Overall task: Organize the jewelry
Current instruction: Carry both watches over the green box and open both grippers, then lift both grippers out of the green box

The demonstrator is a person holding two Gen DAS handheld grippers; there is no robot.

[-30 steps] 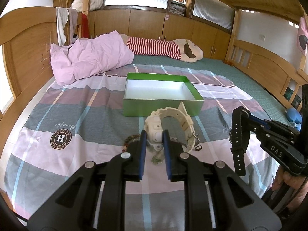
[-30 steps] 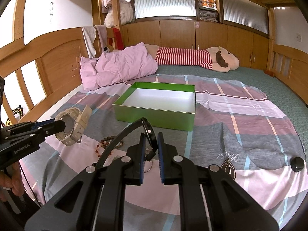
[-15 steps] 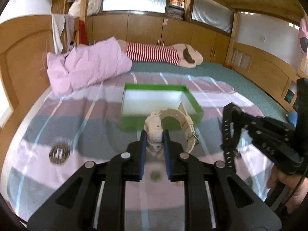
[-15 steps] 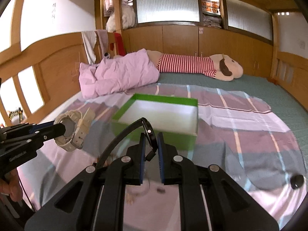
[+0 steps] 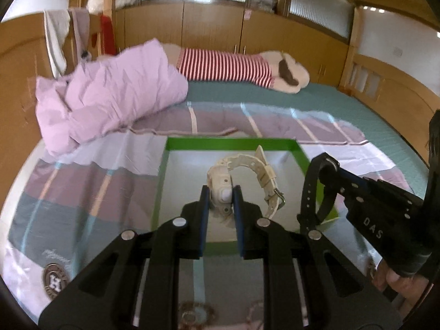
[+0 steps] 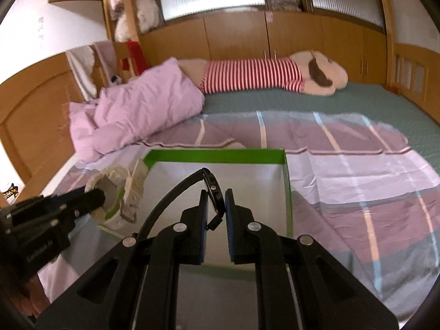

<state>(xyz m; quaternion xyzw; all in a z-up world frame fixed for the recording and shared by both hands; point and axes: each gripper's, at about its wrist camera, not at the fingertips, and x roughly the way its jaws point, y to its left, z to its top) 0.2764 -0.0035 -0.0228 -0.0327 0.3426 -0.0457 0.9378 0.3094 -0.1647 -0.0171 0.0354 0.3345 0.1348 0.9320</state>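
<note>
Left gripper (image 5: 221, 200) clamped on the cream watch (image 5: 242, 177) by its case, strap arcing off to the right, held up over the white floor of the green box (image 5: 162, 170). Right gripper (image 6: 214, 206) pinching the black watch (image 6: 213, 189), strap curling left and down, also over the box interior. Both watches off the bedspread (image 6: 357, 181), side by side, not touching. Beaded bracelet (image 5: 192, 312) on the spread under the left gripper, blurred.
</note>
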